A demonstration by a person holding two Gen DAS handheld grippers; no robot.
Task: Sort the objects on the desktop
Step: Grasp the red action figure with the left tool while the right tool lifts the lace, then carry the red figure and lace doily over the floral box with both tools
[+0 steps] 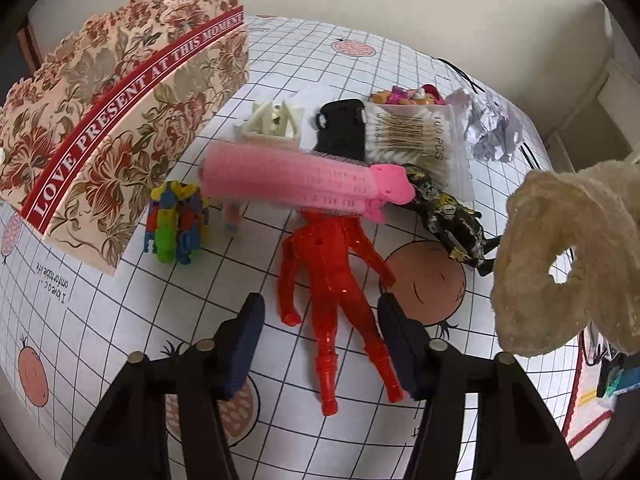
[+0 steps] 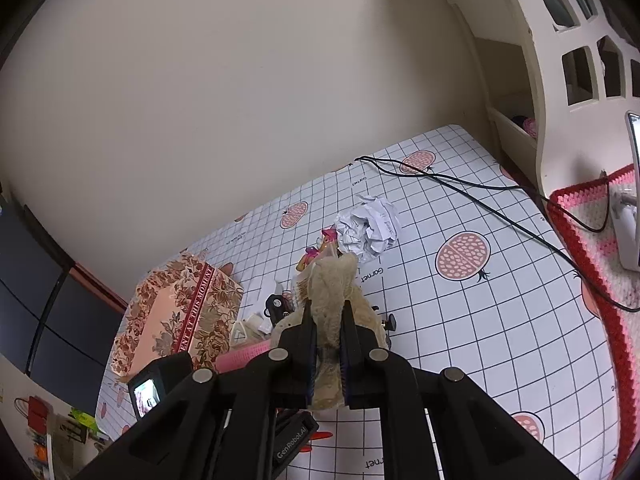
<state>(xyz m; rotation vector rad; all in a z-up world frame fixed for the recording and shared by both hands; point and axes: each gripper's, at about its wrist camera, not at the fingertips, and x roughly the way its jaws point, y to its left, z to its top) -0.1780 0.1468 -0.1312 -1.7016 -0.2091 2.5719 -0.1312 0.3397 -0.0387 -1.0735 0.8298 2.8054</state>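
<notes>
Floral box (image 1: 120, 120) far left. My left gripper (image 1: 320, 340) hangs half-spread astride the red figure (image 1: 332, 280) flat on the mat, pads not touching. Next: drop, pinch its torso. My right gripper (image 2: 327, 344) is clamped on the beige plush (image 2: 334, 300), lifted.

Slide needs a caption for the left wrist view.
Left gripper open astride red figure's legs; pink roller beyond.
</notes>
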